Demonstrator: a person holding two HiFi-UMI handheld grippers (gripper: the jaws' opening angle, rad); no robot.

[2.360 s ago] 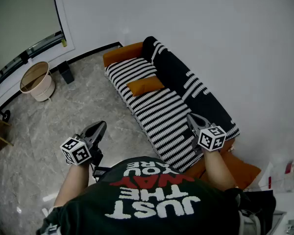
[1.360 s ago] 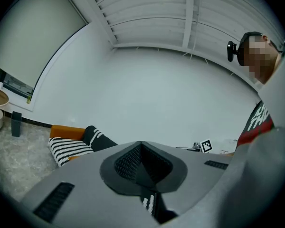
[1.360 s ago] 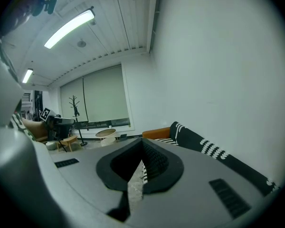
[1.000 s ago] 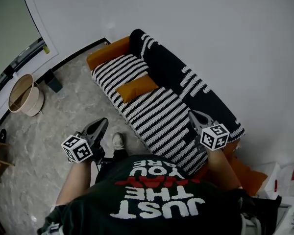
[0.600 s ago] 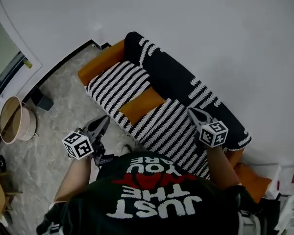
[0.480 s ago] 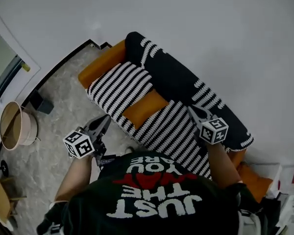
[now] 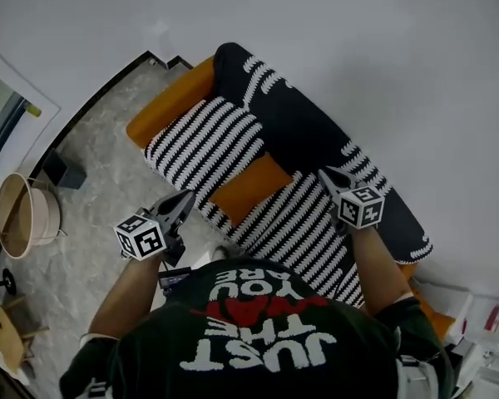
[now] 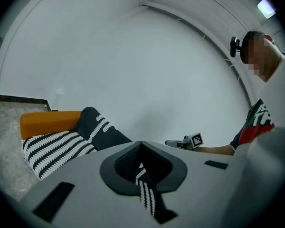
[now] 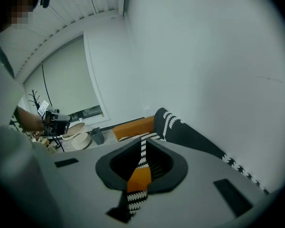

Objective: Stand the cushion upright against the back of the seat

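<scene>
Your left gripper (image 7: 185, 198) hangs off the sofa's front edge, jaws together and empty. The orange cushion (image 7: 249, 188) lies flat across the striped seat (image 7: 195, 144), not propped on the black backrest (image 7: 303, 131). Your right gripper (image 7: 324, 174), also closed on nothing, hovers over the seat at the cushion's other side, so you likely flank it for lifting.

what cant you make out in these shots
Near end of the sofa: head view, behind the person.
The cushion: right gripper view, only a sliver between the jaws; left gripper view, hidden behind the left gripper.
What the basket holds: head view, too small.
</scene>
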